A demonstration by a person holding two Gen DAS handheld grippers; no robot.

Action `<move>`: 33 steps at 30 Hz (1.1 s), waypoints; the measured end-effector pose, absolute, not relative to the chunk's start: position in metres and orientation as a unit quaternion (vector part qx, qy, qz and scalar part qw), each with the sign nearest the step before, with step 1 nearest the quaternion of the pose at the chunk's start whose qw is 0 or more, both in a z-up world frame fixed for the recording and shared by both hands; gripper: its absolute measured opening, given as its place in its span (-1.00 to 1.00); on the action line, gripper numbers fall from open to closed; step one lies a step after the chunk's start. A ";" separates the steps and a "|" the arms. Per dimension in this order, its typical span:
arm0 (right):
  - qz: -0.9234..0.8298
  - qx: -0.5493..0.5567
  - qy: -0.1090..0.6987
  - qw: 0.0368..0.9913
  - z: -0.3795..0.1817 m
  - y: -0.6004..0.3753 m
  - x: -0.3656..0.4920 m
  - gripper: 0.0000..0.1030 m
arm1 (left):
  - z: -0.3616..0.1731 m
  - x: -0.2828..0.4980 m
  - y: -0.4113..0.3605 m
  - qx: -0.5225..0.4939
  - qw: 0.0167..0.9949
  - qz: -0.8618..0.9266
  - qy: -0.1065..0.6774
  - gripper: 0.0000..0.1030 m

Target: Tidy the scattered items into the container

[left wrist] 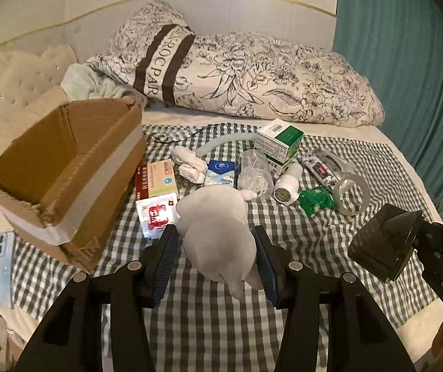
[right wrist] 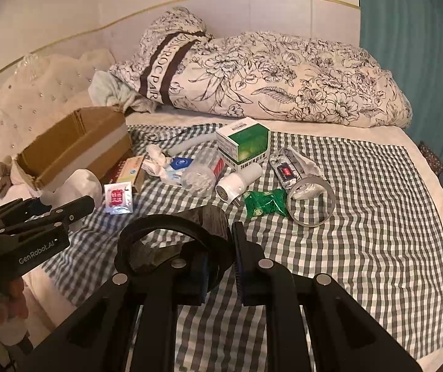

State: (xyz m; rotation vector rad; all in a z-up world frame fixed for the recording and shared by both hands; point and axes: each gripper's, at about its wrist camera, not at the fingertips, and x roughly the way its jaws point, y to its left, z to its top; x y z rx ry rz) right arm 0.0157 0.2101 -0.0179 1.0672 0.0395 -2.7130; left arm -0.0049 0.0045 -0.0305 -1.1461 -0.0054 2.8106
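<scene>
Left wrist view: a soft white plush toy (left wrist: 218,232) is squeezed between the left gripper (left wrist: 216,260) pads, above the checked cloth (left wrist: 283,248), beside the cardboard box (left wrist: 66,167). Light and squashy, so a mid-body pinch is judged safe. Its long axis runs away from the camera. The right gripper (right wrist: 221,263) is clamped on a dark roll (right wrist: 171,241).

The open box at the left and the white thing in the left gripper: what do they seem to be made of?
The box: corrugated cardboard, matt brown, with torn fluted edges and pale tape bands. The white thing in the left gripper: probably plush fabric, soft and matt, bulging between the pads.
</scene>
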 end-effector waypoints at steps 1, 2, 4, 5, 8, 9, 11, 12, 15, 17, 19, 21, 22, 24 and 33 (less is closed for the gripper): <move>-0.925 0.362 0.013 0.115 -0.016 0.210 0.018 -0.75 | -0.028 -0.001 0.005 -0.375 0.052 0.925 -0.002 -0.03; -0.925 0.360 0.011 0.119 -0.013 0.211 0.021 -0.75 | -0.025 0.003 0.005 -0.374 0.051 0.926 -0.002 -0.03; -0.925 0.358 0.008 0.127 -0.007 0.212 0.026 -0.75 | -0.019 0.008 0.005 -0.373 0.048 0.926 -0.004 -0.03; -0.925 0.357 0.004 0.131 -0.004 0.212 0.028 -0.75 | -0.016 0.011 0.006 -0.373 0.046 0.927 -0.004 -0.03; -0.928 0.343 0.002 0.141 0.008 0.211 0.035 -0.75 | -0.004 0.021 0.007 -0.366 0.039 0.930 -0.004 -0.03; -0.929 0.339 0.002 0.145 0.012 0.211 0.038 -0.75 | 0.000 0.024 0.008 -0.363 0.038 0.931 -0.004 -0.03; -0.930 0.332 0.002 0.155 0.019 0.209 0.043 -0.75 | 0.008 0.028 0.007 -0.358 0.034 0.933 -0.007 -0.03; -0.930 0.330 0.004 0.160 0.022 0.208 0.044 -0.75 | 0.011 0.029 0.006 -0.357 0.033 0.933 -0.010 -0.03; -0.931 0.325 0.009 0.168 0.029 0.205 0.043 -0.75 | 0.016 0.027 0.003 -0.354 0.031 0.935 -0.012 -0.03; -0.931 0.323 0.013 0.171 0.030 0.201 0.039 -0.75 | 0.017 0.022 -0.002 -0.352 0.022 0.936 -0.009 -0.03; -0.928 0.328 0.020 0.175 0.029 0.196 0.032 -0.75 | 0.019 0.014 -0.008 -0.348 0.013 0.937 -0.008 -0.03; -0.924 0.337 0.026 0.176 0.030 0.190 0.019 -0.75 | 0.023 0.001 -0.018 -0.351 0.011 0.936 -0.008 -0.03; -0.924 0.339 0.025 0.175 0.031 0.189 0.013 -0.75 | 0.025 -0.005 -0.022 -0.353 0.010 0.936 -0.007 -0.03; -0.924 0.340 0.021 0.173 0.037 0.185 -0.001 -0.75 | 0.031 -0.015 -0.032 -0.356 0.008 0.934 -0.002 -0.03; -0.925 0.335 0.024 0.177 0.059 0.140 -0.048 -0.75 | 0.045 -0.046 -0.081 -0.346 -0.008 0.938 -0.003 -0.03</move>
